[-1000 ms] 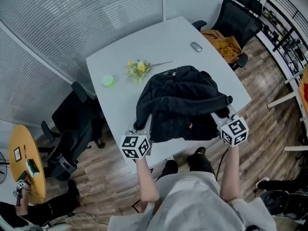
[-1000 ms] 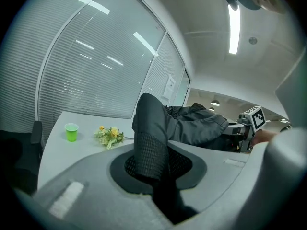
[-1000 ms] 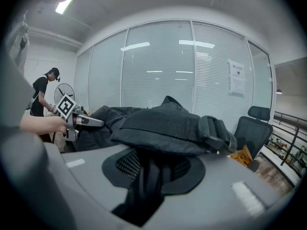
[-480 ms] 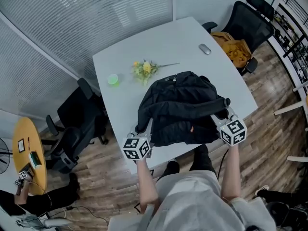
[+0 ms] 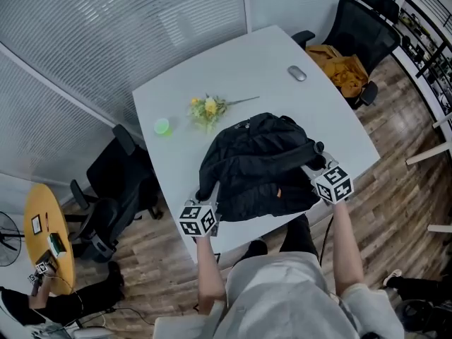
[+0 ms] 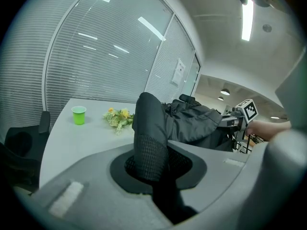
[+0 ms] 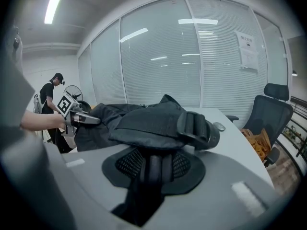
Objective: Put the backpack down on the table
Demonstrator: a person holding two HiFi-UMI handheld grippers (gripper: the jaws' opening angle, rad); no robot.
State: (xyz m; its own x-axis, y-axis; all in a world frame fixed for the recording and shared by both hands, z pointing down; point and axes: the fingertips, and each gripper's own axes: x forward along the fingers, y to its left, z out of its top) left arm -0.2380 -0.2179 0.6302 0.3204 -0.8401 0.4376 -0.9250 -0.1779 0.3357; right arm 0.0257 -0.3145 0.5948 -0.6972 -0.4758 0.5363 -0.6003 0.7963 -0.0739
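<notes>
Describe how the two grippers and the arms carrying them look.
The left gripper and right gripper each carry a white cube with black square markers; their jaws are broad, smooth and grey. The person's forearms are bare below a pale short-sleeved top.

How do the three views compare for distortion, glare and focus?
Head view: sharp, evenly lit, blinds bowed. Left gripper view: heavy fisheye, dark corners, ceiling light blown out. Right gripper view: same fisheye; backpack strap nearest the lens looks soft.
</notes>
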